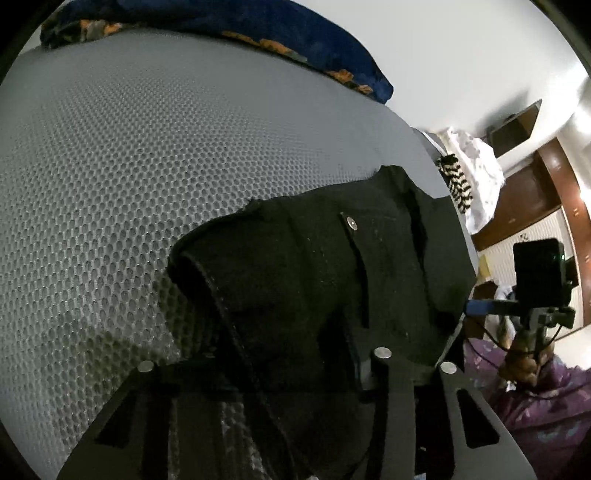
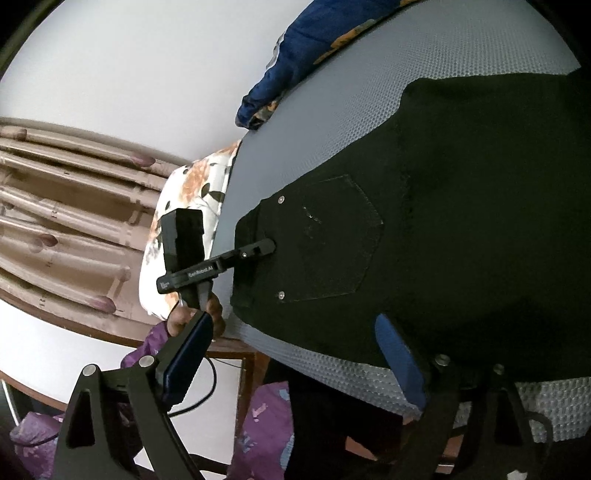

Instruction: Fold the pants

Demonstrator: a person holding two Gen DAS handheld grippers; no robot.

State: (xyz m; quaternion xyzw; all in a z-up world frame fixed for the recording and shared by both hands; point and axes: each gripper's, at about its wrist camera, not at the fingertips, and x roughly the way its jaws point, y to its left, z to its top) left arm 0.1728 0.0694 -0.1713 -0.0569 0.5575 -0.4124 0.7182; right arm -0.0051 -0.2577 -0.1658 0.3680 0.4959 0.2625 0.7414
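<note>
Black pants lie spread on the grey mesh mattress, back pocket and rivets facing up. My left gripper is at the waistband end, and a bunch of black cloth rises between its two fingers; the pads are hidden under the fabric. From the right wrist view, the left gripper bites the waistband edge just left of the pocket. My right gripper stands wide open at the near edge of the bed. One of its blue fingers overlaps the pants' edge, and the other hangs off the mattress.
A dark blue patterned blanket lies along the far side of the mattress. A floral pillow sits at the bed's corner, with brown curtains behind. A hand and purple clothing are close to the bed edge. White bedding lies beyond.
</note>
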